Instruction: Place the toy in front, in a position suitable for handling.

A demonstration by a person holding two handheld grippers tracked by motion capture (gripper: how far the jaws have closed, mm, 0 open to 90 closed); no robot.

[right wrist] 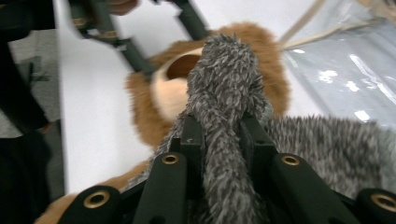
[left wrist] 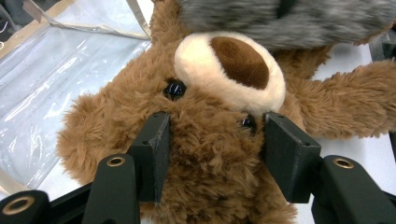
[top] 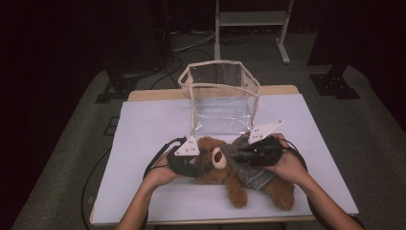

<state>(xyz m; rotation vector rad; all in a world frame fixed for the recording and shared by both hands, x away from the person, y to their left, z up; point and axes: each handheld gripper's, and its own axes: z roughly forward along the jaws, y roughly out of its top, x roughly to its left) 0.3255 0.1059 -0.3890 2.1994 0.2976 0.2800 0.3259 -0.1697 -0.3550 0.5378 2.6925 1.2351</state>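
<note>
The bench (top: 143, 143), white-topped, carries everything here. At its far middle stands a clear bag (top: 221, 96) with cream-edged walls, open at the top, its near flap lying flat on the bench just behind the bear. The bear (top: 225, 167), brown and furry, lies on its back at the near middle of the bench, head toward the bag and legs pointing to the near right edge; in the left gripper view its tan muzzle with the dark brown nose sits just above the jaws. A grey cloth (top: 251, 165), fuzzy and mottled, lies draped over the bear's chest and belly, one end lifted toward the head. The left gripper (left wrist: 212, 140) comes in from the near left and clasps the bear's head, its two black jaws pressed into the fur on either side of the face, just below the eyes. The right gripper (right wrist: 222, 140) reaches in from the near right and is clenched on a bunched fold of the cloth, which rises between its jaws in a thick roll above the bear's muzzle. A hand holds each gripper, cables trailing back off the bench.
</note>
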